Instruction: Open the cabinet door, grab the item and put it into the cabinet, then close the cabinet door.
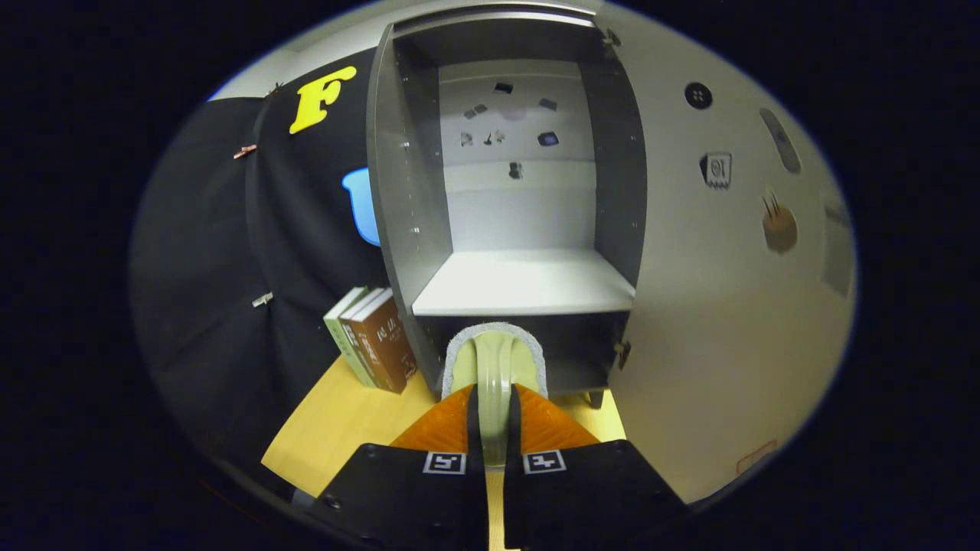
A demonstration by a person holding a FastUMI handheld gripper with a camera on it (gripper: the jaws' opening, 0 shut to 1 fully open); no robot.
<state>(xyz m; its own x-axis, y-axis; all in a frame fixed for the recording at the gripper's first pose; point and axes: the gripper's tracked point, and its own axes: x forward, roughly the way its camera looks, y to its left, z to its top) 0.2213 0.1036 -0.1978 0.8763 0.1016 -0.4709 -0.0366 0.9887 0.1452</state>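
With both fingers pressed against its narrow handle, the claw (pixel 494 440) grips a pale green scrubbing brush (pixel 494 367), whose wide head with a grey fuzzy rim juts out just ahead of the fingertips. Brush head sits in front of the cabinet's (pixel 521 191) dark lower front panel, below the level of the shelf (pixel 524 283). Cabinet door (pixel 735 291) stands swung wide to the right; shelf bare and lit.

Risks, as I judge them:
- Head is under the shelf lip. Pushing straight ahead would knock it into the front panel; needs a lift first.
- Grip is on a thin, smooth-looking handle with the heavy end forward. Brush could pivot or slide out if the head catches the shelf edge.
- Open door hangs close on the right; a drift that way could bump it part shut.
- Books (pixel 371 344) stand against the cabinet's left side on the table (pixel 344 428); a low swing left could topple them.
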